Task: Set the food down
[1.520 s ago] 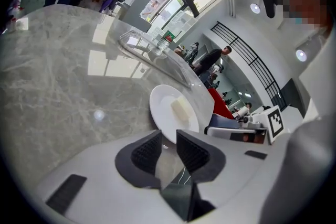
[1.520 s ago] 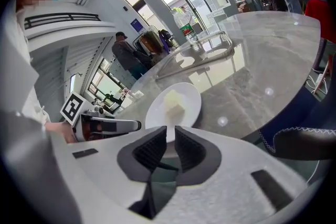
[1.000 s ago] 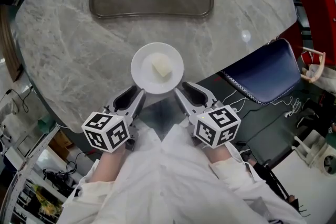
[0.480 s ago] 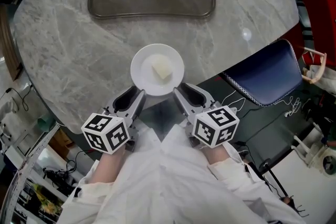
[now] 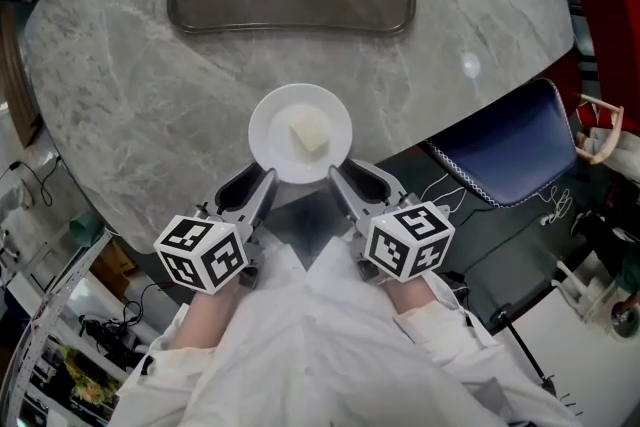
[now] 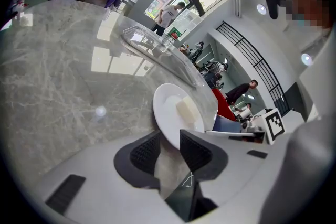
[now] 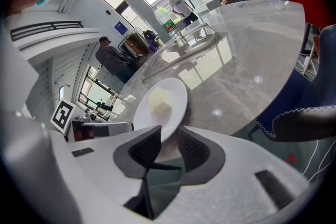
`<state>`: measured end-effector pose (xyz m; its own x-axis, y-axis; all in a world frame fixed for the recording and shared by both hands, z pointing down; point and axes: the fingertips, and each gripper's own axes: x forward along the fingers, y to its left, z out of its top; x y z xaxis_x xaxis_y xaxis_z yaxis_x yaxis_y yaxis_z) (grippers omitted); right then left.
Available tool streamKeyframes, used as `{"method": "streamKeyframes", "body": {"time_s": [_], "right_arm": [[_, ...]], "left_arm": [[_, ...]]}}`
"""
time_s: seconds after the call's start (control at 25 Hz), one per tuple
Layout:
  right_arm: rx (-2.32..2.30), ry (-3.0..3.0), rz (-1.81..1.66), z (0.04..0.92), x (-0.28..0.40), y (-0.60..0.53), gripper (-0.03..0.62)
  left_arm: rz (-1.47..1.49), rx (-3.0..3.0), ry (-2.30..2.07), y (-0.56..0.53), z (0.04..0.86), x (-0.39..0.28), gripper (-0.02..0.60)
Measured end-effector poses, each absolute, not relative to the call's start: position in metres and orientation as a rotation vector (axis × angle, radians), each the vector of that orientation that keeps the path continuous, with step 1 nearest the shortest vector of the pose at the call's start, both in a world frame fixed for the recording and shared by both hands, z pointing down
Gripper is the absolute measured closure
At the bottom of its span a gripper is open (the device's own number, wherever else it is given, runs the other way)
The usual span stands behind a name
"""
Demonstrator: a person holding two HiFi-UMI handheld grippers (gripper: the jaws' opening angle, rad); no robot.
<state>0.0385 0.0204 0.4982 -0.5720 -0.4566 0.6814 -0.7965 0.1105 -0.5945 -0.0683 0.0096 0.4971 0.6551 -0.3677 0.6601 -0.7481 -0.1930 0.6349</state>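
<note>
The left gripper has its two black jaws drawn close, with only a narrow gap between them. The near rim of a white plate sits in that gap, pressed against the right-hand jaw, so the gripper holds the plate by its edge. The right gripper is set the same way, its jaws nearly together and the rim of the plate caught between their ribbed faces.

In the head view, the left gripper bites the plate at about 7 o'clock and the right gripper at about 5 o'clock. The two bodies angle in toward each other like a V. Each carries its marker cube at the back: the left cube at 7 o'clock from the plate, the right cube at 5 o'clock. White sleeves run back from both toward 6 o'clock.

The food is a pale, blocky piece lying just right of the plate's middle, apart from both sets of jaws. The plate hangs level at the near edge of a round grey marble table. I cannot tell whether its base touches the stone.

Farther across the table, at 12 o'clock from the plate and well apart from it, lies a clear glass tray with rounded corners. Off the table at about 3 o'clock stands a dark blue chair with white stitching along its edge.
</note>
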Motion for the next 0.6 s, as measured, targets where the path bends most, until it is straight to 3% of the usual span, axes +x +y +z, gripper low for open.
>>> {"method": "streamKeyframes", "body": {"time_s": [0.6], "right_arm": [[1.271,-2.081,1.478,0.5009,0.0414,0.0151,0.543]], "left_arm": [[0.436,1.756,-0.962,0.0055,0.5009,-0.0709,0.502]]}}
